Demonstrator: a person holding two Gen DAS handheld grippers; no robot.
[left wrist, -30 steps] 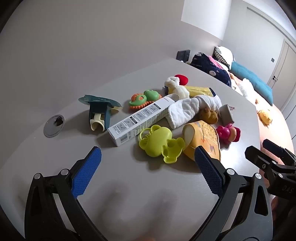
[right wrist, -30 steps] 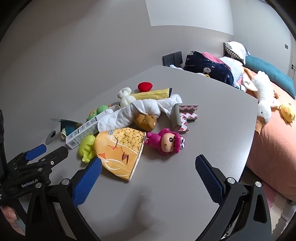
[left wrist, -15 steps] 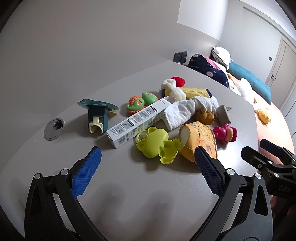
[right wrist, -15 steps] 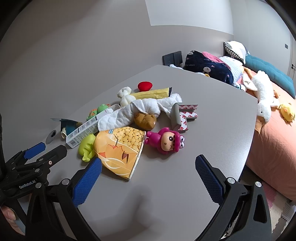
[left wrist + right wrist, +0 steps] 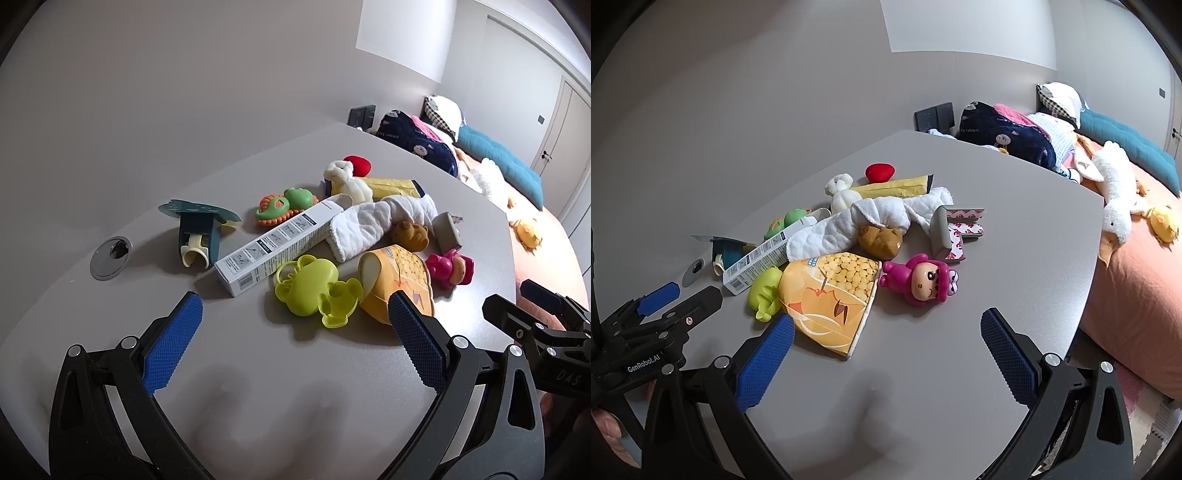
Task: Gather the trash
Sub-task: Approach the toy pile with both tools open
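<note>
An orange snack bag [image 5: 831, 299] lies on the grey table [image 5: 1015, 236] at the near edge of a heap, touching a white carton [image 5: 280, 243], a lime toy [image 5: 317, 290] and a pink figure [image 5: 923, 280]. Both the left gripper [image 5: 291, 332] and right gripper [image 5: 886, 334] hover near it, jaws spread wide and empty

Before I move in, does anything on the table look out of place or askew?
Yes. Packaging lies mixed in with toys: an orange snack bag lying flat, a white carton on its side and propped on a white cloth. A teal holder is tipped over.
</note>
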